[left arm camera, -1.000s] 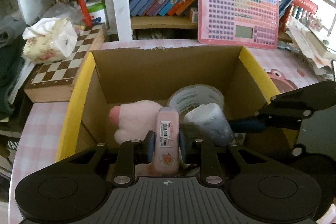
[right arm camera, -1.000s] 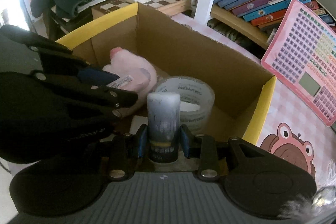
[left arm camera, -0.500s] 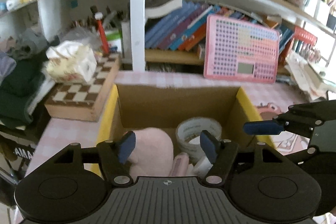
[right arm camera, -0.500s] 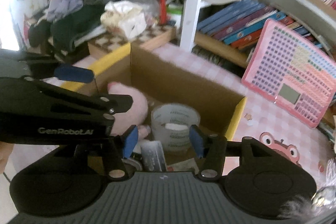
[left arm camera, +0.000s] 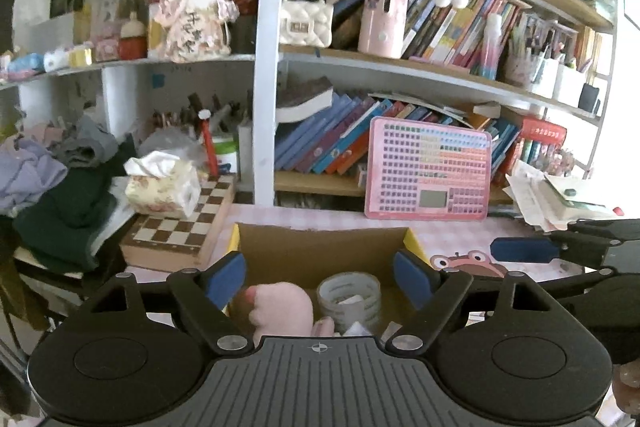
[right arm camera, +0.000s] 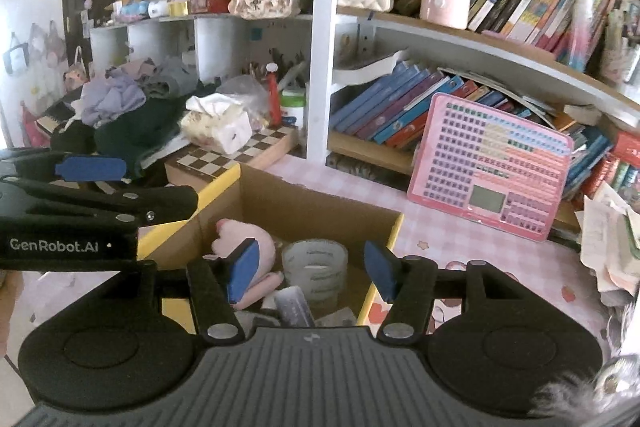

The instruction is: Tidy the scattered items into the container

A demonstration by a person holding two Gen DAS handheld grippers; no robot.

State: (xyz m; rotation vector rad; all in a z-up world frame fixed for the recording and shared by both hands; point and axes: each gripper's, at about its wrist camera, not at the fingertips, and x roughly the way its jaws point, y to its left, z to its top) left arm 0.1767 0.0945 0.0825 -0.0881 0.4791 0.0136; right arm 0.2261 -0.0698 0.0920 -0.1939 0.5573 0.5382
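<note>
- From the left wrist we looked forward and slightly down along the left gripper (left arm camera: 320,277), close above the cardboard box (left arm camera: 320,247), squarely facing the bookshelf (left arm camera: 400,67).
- From the right wrist we looked over the right gripper (right arm camera: 310,269), angled leftward across the same box (right arm camera: 304,203).
- Both views shared the box, the pink board (left arm camera: 428,173), the chessboard (left arm camera: 180,227) and the pink-checked desk (right arm camera: 460,239).

The cardboard box (right arm camera: 304,207) is open on top, but its floor is crowded: a pink plush toy (right arm camera: 256,247), a tape roll (right arm camera: 316,263) and small items fill it. The chessboard (right arm camera: 240,151) stands close on its left. To the right, the pink worktop (right arm camera: 452,239) is free up to the pink keyboard toy (right arm camera: 492,167).
</note>
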